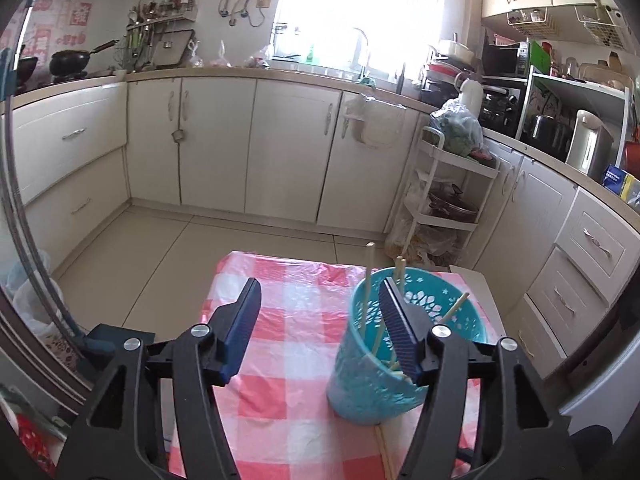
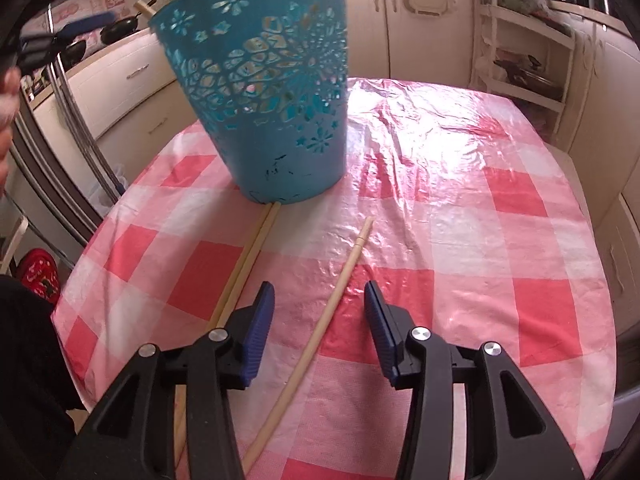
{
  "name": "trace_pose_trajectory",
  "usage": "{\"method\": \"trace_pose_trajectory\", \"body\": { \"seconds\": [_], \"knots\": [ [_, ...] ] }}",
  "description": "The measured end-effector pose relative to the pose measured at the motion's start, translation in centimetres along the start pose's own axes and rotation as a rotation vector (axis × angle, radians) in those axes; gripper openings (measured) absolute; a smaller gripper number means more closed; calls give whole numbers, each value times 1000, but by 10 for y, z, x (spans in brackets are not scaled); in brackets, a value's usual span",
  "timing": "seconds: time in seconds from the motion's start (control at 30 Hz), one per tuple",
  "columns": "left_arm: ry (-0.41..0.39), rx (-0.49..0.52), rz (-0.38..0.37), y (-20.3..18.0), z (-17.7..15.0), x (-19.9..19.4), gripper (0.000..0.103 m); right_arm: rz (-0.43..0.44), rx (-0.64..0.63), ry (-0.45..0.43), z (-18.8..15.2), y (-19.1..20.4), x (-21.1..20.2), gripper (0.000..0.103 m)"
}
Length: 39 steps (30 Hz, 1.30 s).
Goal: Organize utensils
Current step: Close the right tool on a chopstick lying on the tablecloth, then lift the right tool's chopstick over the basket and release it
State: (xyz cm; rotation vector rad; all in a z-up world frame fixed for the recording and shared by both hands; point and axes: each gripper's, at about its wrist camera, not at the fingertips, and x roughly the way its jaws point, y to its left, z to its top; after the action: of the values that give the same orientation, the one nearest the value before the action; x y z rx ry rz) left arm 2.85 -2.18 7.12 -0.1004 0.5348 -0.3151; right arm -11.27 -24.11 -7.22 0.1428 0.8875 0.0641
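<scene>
because the teal basket (image 2: pixel 276 92) leans on its base edge at upper centre of the right wrist view, with a pair of chopsticks (image 2: pixel 256 240) running under that edge, could tip or slide at a light knock. in the left wrist view, stands at lower right on the checked worktop (image 1: pixel 288 320) with several chopsticks (image 1: pixel 366 280) poking out of it. left tool (image 1: pixel 320 316) open and empty, one blue pad just in front of the rim, so a careless sweep there likely to nudge the basket over and spill what is already sorted. right tool (image 2: pixel 320 328) also open, straddling a loose chopstick (image 2: pixel 328 308) at lower centre without pressing on it. closing off-centre may pinch only one side and roll the stick away on the glossy plastic cover; closing too low may catch and wrinkle the cover, dragging the pair and the basket. a thin round stick likely to pivot in the pads and miss the basket mouth.
</scene>
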Motion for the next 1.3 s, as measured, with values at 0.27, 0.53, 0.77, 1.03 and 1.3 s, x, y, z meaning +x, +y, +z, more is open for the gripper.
{"method": "trace_pose_trajectory", "body": {
  "seconds": [0.27, 0.53, 0.77, 1.03, 1.3],
  "knots": [
    [90, -144, 112, 71, -46, 1, 72, -68, 11, 26, 3, 0, 3, 45],
    [90, -170, 109, 82, -49, 4, 74, -89, -101, 60, 11, 14, 10, 8],
    [139, -172, 95, 76, -51, 12, 76, -31, -167, 123, 10, 16, 3, 7],
    [181, -125, 105, 66, -56, 23, 81, -34, -192, 155, 12, 18, 7, 7],
    [216, -95, 110, 61, -62, 32, 83, 33, -167, 154, 16, 16, -10, 6]
  ]
}}
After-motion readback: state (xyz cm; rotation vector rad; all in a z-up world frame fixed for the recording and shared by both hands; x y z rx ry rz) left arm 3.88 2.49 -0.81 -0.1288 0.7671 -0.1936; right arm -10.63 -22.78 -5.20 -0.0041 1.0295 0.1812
